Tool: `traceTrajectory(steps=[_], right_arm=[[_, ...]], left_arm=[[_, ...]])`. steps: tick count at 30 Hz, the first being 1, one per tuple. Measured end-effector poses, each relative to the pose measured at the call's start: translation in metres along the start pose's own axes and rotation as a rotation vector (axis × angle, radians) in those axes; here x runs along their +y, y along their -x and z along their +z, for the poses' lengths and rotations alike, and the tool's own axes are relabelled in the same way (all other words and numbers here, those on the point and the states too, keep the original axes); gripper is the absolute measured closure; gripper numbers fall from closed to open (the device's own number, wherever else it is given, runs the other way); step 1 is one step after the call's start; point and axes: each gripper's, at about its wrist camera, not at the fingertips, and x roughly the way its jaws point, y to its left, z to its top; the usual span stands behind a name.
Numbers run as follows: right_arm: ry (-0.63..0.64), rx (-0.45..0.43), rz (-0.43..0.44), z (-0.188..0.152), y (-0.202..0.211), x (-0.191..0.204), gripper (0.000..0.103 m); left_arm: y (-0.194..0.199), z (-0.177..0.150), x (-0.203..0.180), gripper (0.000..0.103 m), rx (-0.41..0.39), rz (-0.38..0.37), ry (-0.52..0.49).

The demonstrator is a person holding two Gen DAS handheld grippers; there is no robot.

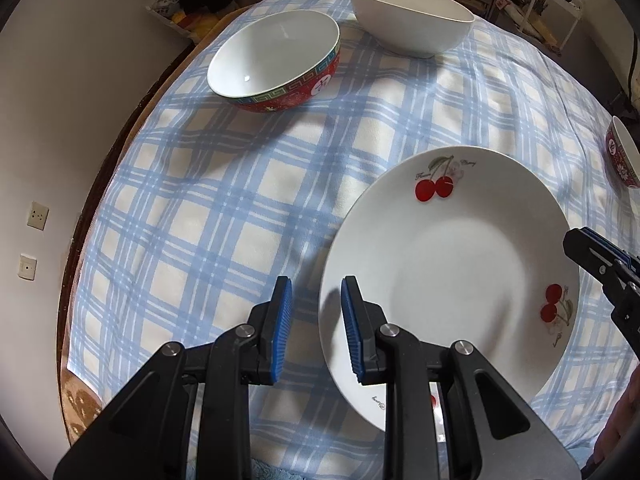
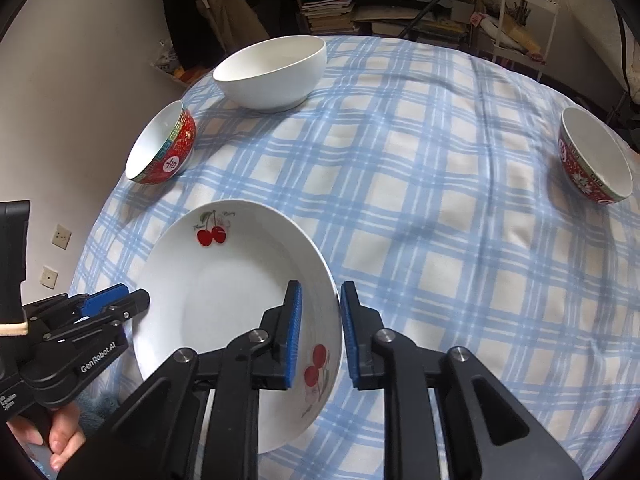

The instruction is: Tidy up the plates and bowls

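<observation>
On the far left of the counter (image 2: 420, 184), which carries a blue checked cloth (image 1: 192, 216), stands a red patterned bowl (image 1: 276, 64), white inside. Behind it to the right is a plain white bowl (image 1: 412, 20). Nearer, the cherry plate (image 1: 452, 272) lies flat on the cloth.

The left claw (image 1: 316, 328) is open to a middle width and holds nothing. Its left pad is over bare cloth; its right pad is over the left rim of the plate. I cannot tell if it touches the rim.

The right claw (image 2: 320, 332) is also open to a middle width and is empty. The right rim of the plate lies between its two blue pads, one pad over the plate, the other over the cloth.

Only the right wrist view shows fully the second red bowl (image 2: 596, 160) at the far right of the counter; the left view catches just its edge. The right view shows also the hand (image 2: 64, 440) gripping the left claw's handle.
</observation>
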Motion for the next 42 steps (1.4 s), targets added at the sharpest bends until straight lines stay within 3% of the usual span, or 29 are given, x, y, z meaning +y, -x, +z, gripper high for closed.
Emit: traceTrajectory(steps=[5, 8, 10, 14, 16, 19, 27, 32, 38, 42], right_arm=[[-0.005, -0.010, 0.021, 0.004, 0.003, 0.000, 0.080], [-0.002, -0.025, 0.017, 0.007, 0.007, 0.000, 0.071], [-0.004, -0.042, 0.014, 0.009, 0.011, -0.002, 0.048], [-0.005, -0.066, 0.021, 0.026, 0.018, -0.003, 0.035], [-0.011, -0.081, 0.028, 0.037, 0.021, -0.004, 0.025], [-0.012, -0.123, 0.025, 0.055, 0.027, -0.008, 0.009], [0.012, -0.142, 0.024, 0.115, 0.022, -0.024, 0.006], [0.011, -0.126, 0.009, 0.147, 0.006, -0.030, 0.006], [-0.020, -0.136, 0.027, 0.185, -0.013, -0.033, 0.007], [-0.036, -0.119, 0.063, 0.208, -0.034, -0.028, 0.016]], left_arm=[[0.004, 0.003, 0.000, 0.077, -0.016, -0.021, 0.006], [0.012, 0.005, -0.002, 0.072, -0.043, -0.002, -0.007], [0.021, 0.008, -0.005, 0.055, -0.067, 0.011, -0.016], [0.049, 0.020, -0.010, 0.040, -0.137, 0.017, -0.049], [0.061, 0.029, -0.009, 0.020, -0.166, 0.016, -0.052], [0.072, 0.049, -0.005, 0.014, -0.191, 0.011, -0.028], [0.072, 0.126, 0.000, 0.013, -0.181, 0.002, -0.016], [0.059, 0.174, -0.001, 0.013, -0.208, 0.050, -0.031], [0.030, 0.224, 0.001, 0.014, -0.237, 0.025, -0.040], [0.002, 0.248, -0.005, 0.014, -0.204, 0.052, -0.064]])
